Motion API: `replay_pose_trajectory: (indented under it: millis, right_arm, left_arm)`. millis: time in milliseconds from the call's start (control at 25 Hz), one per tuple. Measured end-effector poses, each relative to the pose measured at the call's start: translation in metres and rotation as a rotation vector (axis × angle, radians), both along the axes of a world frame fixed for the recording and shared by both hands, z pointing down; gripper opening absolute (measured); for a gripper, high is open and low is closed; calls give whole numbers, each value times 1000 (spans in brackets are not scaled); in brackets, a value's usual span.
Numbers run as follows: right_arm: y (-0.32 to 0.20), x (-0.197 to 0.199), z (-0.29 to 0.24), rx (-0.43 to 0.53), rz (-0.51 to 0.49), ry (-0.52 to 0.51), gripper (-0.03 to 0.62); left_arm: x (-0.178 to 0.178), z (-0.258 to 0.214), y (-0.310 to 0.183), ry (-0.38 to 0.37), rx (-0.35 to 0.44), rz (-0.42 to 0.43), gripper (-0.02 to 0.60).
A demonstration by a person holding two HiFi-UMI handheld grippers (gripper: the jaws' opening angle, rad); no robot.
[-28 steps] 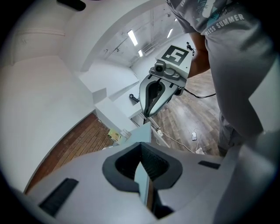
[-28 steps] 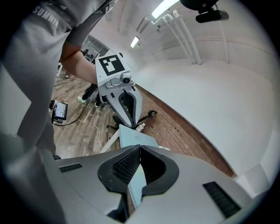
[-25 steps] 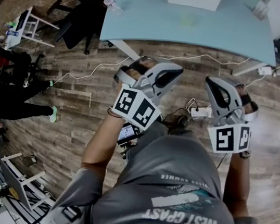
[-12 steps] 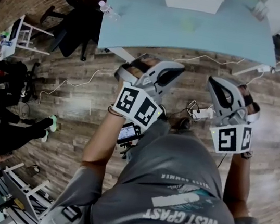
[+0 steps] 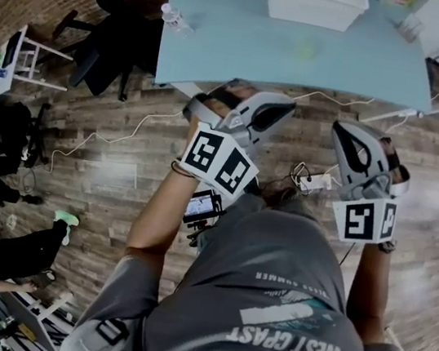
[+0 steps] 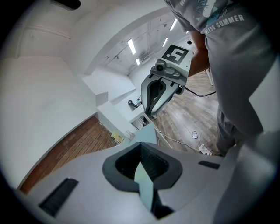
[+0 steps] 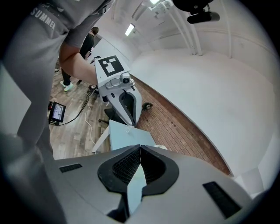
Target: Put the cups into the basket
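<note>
Basket (image 5: 312,8) on blue table (image 5: 224,43)

- An office-like lab workspace is showing: a pale blue table (image 5: 248,47) is standing on wood-plank flooring (image 5: 118,188).
- Black office chairs (image 5: 112,46) are sitting beside it.
- A power strip (image 5: 318,180) is lying on the floor.
- Strip lights (image 6: 131,46) are glowing overhead, and a camera (image 7: 199,17) is hanging from the white ceiling.
</note>
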State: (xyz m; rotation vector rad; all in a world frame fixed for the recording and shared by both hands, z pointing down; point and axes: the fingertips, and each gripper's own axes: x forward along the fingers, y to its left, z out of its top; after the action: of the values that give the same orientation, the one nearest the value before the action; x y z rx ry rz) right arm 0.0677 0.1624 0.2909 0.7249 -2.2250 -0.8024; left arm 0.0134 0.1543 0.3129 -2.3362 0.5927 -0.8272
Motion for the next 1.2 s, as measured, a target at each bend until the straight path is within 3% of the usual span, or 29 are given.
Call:
replay_pose_trajectory:
  millis: [360, 920, 1200]
  right_arm:
    - [-19, 1, -4, -5, -6, 13, 14]
    - [-80, 56, -2, -3, -88, -35, 14]
    - [-100, 65, 0, -15, -105, -63, 14]
  left_arm:
    - [4, -4, -17, 0, -10, 9, 2]
    - [57, -9, -70, -63, -14, -59, 2]
    - [64, -5, -88, -85, -25, -87, 2]
